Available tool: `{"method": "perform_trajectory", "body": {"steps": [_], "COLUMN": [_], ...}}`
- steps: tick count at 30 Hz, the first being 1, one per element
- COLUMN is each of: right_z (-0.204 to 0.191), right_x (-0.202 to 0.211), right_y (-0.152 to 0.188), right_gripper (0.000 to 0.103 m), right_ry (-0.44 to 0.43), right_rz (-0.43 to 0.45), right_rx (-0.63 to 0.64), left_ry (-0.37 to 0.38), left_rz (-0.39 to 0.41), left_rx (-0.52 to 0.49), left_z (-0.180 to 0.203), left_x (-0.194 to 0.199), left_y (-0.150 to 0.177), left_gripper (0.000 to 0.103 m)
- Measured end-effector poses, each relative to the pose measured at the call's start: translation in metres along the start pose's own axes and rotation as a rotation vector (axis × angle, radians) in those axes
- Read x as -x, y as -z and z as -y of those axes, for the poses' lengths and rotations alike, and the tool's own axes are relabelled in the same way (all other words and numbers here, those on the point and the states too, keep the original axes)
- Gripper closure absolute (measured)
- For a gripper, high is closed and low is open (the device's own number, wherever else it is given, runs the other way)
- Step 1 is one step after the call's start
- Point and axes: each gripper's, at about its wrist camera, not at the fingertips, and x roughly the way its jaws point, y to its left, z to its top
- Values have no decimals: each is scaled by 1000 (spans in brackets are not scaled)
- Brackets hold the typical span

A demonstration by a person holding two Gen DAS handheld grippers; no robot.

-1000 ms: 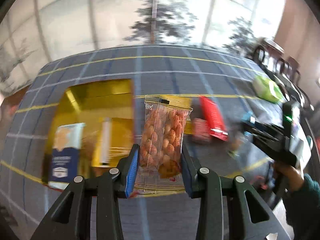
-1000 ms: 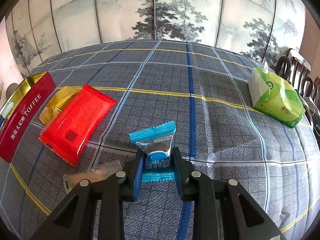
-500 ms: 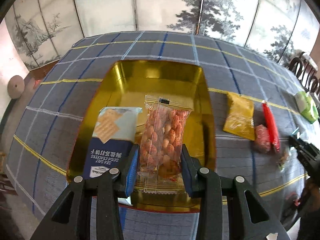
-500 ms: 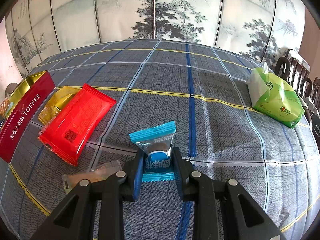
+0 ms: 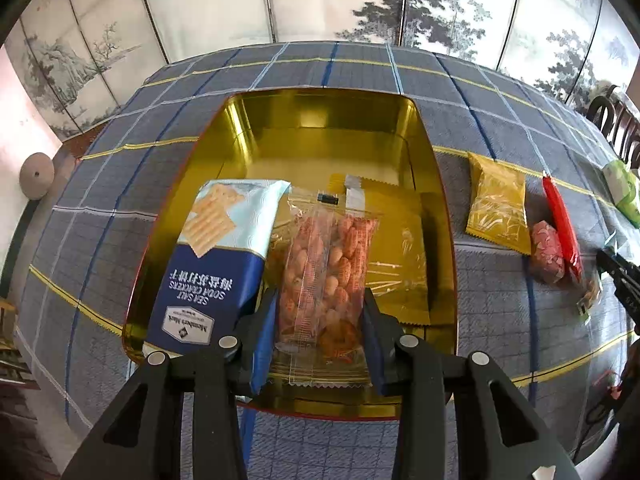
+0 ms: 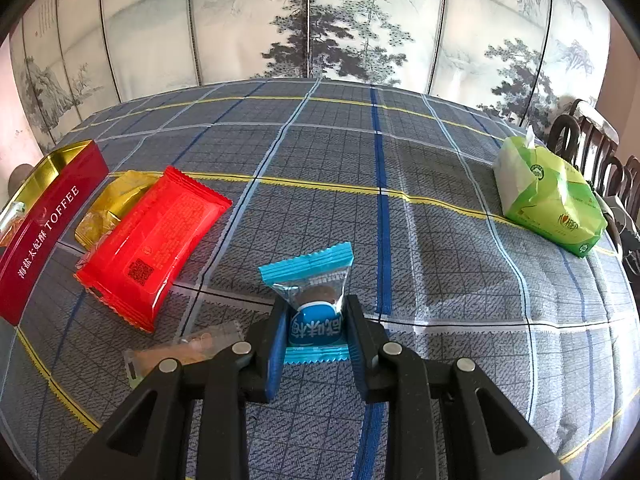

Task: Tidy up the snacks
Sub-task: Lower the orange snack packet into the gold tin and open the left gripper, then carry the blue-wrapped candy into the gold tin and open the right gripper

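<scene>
My left gripper is shut on a clear bag of orange-red peanuts and holds it over the gold tin, which has red outer walls. Inside the tin lie a blue soda-cracker pack and a gold packet. My right gripper is shut on a small blue-wrapped candy just above the plaid tablecloth. The tin also shows at the left edge of the right wrist view.
On the cloth right of the tin lie a yellow packet, a pink candy and a red packet. In the right wrist view a red packet, a gold one, a clear wrapper and a green tissue pack show.
My left gripper carried the peanut bag leftward from over the cloth to above the tin, then closer to it. My right gripper and its candy stayed still.
</scene>
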Motion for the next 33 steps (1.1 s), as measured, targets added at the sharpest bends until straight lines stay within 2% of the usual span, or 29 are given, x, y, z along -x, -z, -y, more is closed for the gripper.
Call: {"method": "perform_trajectory", "body": {"steps": [14,17,19,33], "right_z": [-3,-5,-7,-16], "right_x": [1,1,1,1], "right_y": [-3,-4,-5,-7], "right_gripper": [76,76,76,76], "right_ry": [35,45,50,90], "right_rz": [-24,-29,-32,-53], "right_rx": [2,3,2,-14], "left_ry": [2,13,13,33], "left_rz": [1,11,25,83], "left_rx": [-10,-9,-14,-22], "left_z": [1,0,1,-2], "left_x": [0,3,7,33], "left_y": [2,0,0,0], "left_gripper": [65,56,47,37]}}
